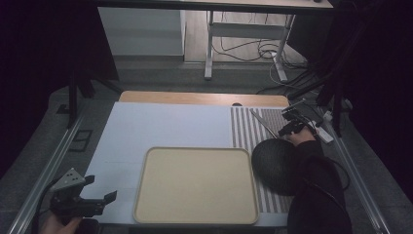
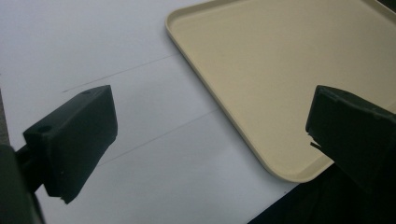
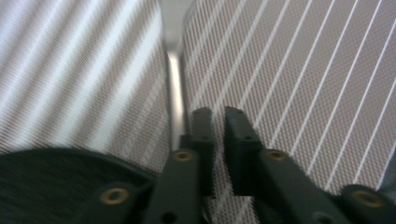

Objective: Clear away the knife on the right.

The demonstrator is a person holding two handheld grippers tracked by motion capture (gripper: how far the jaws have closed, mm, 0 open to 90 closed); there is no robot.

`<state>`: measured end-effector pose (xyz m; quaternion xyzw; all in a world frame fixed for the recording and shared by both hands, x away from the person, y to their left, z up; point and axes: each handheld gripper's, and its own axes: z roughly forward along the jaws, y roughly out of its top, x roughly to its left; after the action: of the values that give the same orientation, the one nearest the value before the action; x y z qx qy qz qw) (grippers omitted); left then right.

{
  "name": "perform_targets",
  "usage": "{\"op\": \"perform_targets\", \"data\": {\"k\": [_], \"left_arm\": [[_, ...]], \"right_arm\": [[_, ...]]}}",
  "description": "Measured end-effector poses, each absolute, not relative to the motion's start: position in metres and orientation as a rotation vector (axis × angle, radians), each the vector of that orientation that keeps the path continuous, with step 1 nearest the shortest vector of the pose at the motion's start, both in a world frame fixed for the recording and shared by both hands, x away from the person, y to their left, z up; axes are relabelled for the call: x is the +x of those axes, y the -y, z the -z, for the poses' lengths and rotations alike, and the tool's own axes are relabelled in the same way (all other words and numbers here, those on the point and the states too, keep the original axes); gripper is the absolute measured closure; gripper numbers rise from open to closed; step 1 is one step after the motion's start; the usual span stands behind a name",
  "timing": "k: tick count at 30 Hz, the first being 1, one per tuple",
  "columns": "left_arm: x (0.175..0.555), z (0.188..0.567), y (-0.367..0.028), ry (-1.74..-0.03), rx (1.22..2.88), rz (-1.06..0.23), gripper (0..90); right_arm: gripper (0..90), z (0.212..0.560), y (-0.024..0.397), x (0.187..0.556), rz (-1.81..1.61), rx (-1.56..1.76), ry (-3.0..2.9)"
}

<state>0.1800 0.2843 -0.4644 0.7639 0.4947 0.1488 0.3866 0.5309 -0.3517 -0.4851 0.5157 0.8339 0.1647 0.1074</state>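
Here, the right gripper [image 3: 218,116] hovers over a striped placemat [image 3: 299,84], its jaws nearly together with only a thin gap and nothing between them; a slim metal utensil [image 3: 174,93] lies just beyond the jaw tips, a dark round bowl [image 3: 56,182] beside them. The left gripper [image 2: 210,135] stands wide open and empty, the beige tray [image 2: 280,70] just past its jaws.
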Motion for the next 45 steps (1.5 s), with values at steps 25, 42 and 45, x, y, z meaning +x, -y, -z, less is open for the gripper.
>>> {"op": "perform_targets", "data": {"k": [25, 42, 45], "left_arm": [[0.180, 0.464, -0.284, -1.257, 1.948, -0.378, 2.7], [0.180, 0.464, -0.284, -1.256, 1.949, -0.377, 2.6], [0.180, 0.465, -0.284, -1.256, 1.947, -0.376, 2.7]], "right_arm": [[15.2, 0.505, 0.315, 0.542, -0.432, 1.442, -2.505], [80.4, 0.495, 0.317, 0.541, -0.416, 1.374, -2.515], [80.4, 0.494, 0.318, 0.541, -0.397, 1.321, -2.513]]}}
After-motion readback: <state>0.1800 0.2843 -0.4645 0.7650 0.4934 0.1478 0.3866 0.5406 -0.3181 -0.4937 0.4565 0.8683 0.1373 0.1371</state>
